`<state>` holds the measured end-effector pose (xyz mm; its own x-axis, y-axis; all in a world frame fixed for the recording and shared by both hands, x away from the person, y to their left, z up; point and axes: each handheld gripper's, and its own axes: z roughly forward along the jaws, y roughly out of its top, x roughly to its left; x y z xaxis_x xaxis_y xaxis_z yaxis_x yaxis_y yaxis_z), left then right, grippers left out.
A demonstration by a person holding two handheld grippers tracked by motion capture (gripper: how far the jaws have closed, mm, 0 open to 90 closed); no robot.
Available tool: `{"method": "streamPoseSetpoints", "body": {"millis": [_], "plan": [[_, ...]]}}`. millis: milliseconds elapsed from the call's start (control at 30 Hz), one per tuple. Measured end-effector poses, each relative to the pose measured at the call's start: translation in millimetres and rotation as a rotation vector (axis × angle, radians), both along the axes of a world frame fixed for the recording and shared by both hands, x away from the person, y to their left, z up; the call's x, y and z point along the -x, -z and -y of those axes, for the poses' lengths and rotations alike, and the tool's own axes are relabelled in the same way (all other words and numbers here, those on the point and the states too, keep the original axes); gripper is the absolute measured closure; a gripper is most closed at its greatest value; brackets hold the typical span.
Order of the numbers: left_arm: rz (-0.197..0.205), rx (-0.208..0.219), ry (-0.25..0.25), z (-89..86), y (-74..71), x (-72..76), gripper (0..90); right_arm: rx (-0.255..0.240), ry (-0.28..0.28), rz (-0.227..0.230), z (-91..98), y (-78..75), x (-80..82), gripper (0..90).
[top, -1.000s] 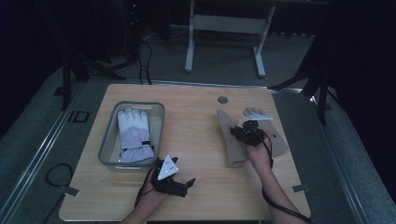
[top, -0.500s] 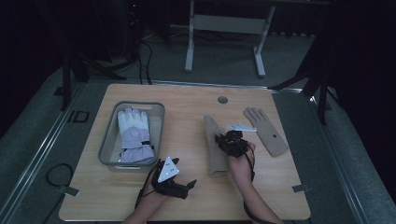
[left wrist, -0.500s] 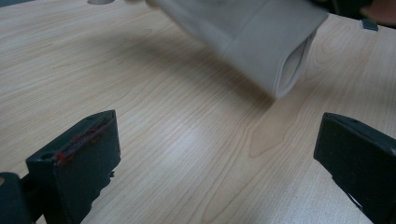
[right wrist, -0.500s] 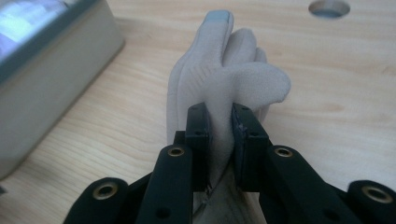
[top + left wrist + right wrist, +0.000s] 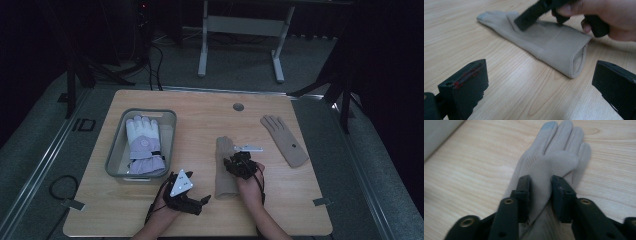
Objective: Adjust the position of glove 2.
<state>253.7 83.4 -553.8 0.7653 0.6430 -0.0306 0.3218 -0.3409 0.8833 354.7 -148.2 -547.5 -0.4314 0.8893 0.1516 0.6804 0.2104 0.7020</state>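
In the high view the right gripper (image 5: pixel 239 161) sits just right of the frame's centre, lowered onto the middle of a beige glove (image 5: pixel 225 167) that lies lengthwise on the wooden table (image 5: pixel 200 115), fingers toward the top of the frame and cuff toward the bottom. The right hand (image 5: pixel 250 187) comes up from the bottom edge, forearm slanting slightly left, knuckles above the gripper body. In the right gripper view the two black jaws stand either side of a raised fold of the glove's palm, pads at the cloth; they have just been opening, and whether they press the fold the frames do not settle.

The left gripper (image 5: pixel 192 200) rests low on the table at the lower middle of the high view, grey three-cornered plate up, the left hand (image 5: pixel 165 212) behind it. In the left gripper view its jaws are spread wide, released, with only bare wood between them, facing the glove's open cuff (image 5: pixel 579 62).

A second beige glove (image 5: pixel 284 140) lies flat at the right of the table. A grey bin (image 5: pixel 116 165) at the left holds a white and lilac ski glove (image 5: pixel 144 145)
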Motion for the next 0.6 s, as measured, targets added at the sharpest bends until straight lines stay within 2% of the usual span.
{"method": "streamPoseSetpoints", "body": {"millis": [67, 200, 233, 367, 400, 433, 467, 533, 567, 600], "plan": [[-0.001, 0.0, 0.0, -0.1, 0.1, 0.4, 0.6, 0.009, -0.026, 0.006, 1.2, 1.1, 1.4, 60.7], [-0.004, 0.005, 0.001, -0.3, 1.1, 0.1, 0.6, 0.029, -0.053, 0.01, 2.1, -2.8, 3.1, 56.3], [-0.003, 0.004, 0.003, -0.4, 0.9, 0.2, 0.6, 0.044, -0.07, 0.035, 4.0, -7.0, 4.9, 51.4], [0.003, 0.011, 0.011, -0.5, 0.2, 1.4, 0.6, 0.052, -0.102, 0.06, 12.3, -14.3, 5.9, 50.3], [0.003, 0.013, 0.012, -0.8, 0.2, 1.4, 0.6, 0.053, -0.124, 0.084, 21.7, -19.5, 5.6, 50.4], [0.002, 0.015, 0.01, -1.5, 0.1, 1.2, 0.6, 0.056, -0.12, 0.103, 27.8, -21.9, 5.3, 51.4], [0.002, 0.015, 0.01, -1.5, 0.1, 1.2, 0.6, 0.056, -0.12, 0.103, 27.8, -21.9, 5.3, 51.4], [-0.003, 0.021, 0.012, -2.1, 0.4, 0.6, 0.6, 0.061, -0.123, 0.12, 41.2, -26.3, 3.2, 52.7], [-0.003, 0.021, 0.012, -2.1, 0.4, 0.6, 0.6, 0.068, -0.108, 0.13, 48.9, -28.3, 2.2, 55.0], [-0.005, 0.022, 0.012, -2.2, 0.5, 0.3, 0.6, 0.054, -0.101, 0.141, 63.7, -31.7, -0.6, 55.3]]}}
